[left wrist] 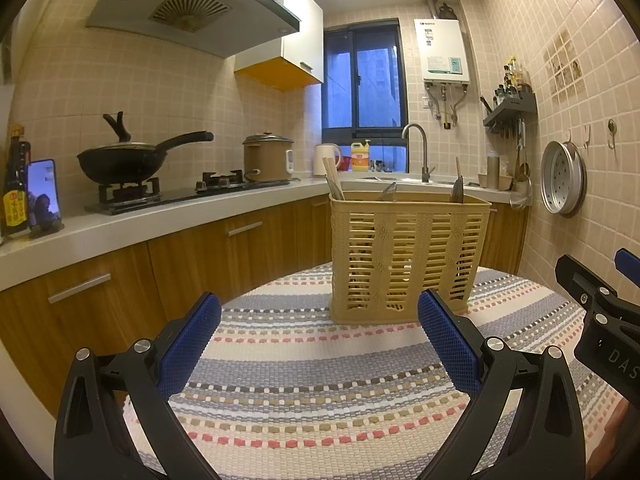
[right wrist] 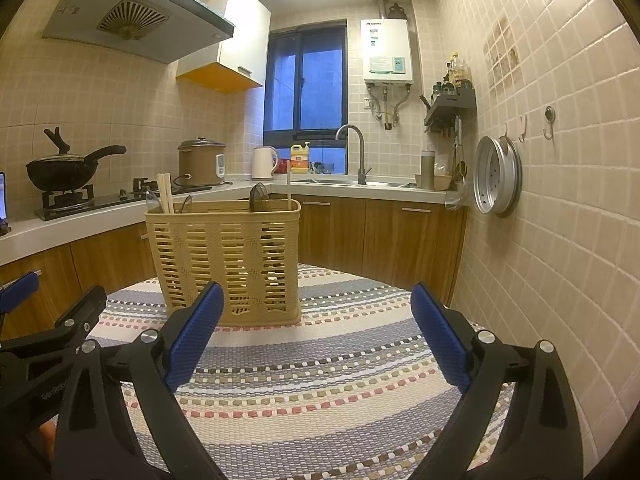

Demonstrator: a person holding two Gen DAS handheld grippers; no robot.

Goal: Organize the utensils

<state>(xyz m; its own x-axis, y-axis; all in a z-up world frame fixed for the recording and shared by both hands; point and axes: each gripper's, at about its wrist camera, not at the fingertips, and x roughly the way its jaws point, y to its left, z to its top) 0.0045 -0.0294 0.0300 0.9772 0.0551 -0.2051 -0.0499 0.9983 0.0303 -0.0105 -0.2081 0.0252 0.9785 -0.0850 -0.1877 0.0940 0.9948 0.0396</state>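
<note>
From the left wrist view, the left tongs (left wrist: 319, 344) are spread wide with nothing between the blue pads (left wrist: 188, 344), hovering above the striped woven mat (left wrist: 320, 392) that covers the desk. Straight ahead, at the far part of the mat, stands the beige slotted utensil basket (left wrist: 408, 256), upright. Wooden chopsticks (left wrist: 334, 184) lean out of its left end, a dark spoon (left wrist: 389, 192) shows near the middle, and another dark spoon (left wrist: 457, 191) with a single pale stick (left wrist: 458, 168) rises at the right end. At the right edge, part of the right tongs (left wrist: 600, 308) is seen beside the mat. Far left, a black wok (left wrist: 124, 160) sits on the stove, with a phone (left wrist: 43, 192) and a dark bottle (left wrist: 14, 184) propped on the counter.

From the right wrist view, the right tongs (right wrist: 316, 340) are likewise spread apart and empty, above the near part of the mat (right wrist: 320, 380). The basket (right wrist: 228, 256) stands ahead and to the left, its near corner just behind the left blue pad (right wrist: 196, 336). Chopsticks (right wrist: 166, 194) poke up at its left end, a spoon (right wrist: 259, 197) and a pale stick (right wrist: 288, 184) toward the right. The left tongs (right wrist: 52, 320) enter at the lower left edge. On the right wall hangs a round metal steamer tray (right wrist: 496, 176).
</note>
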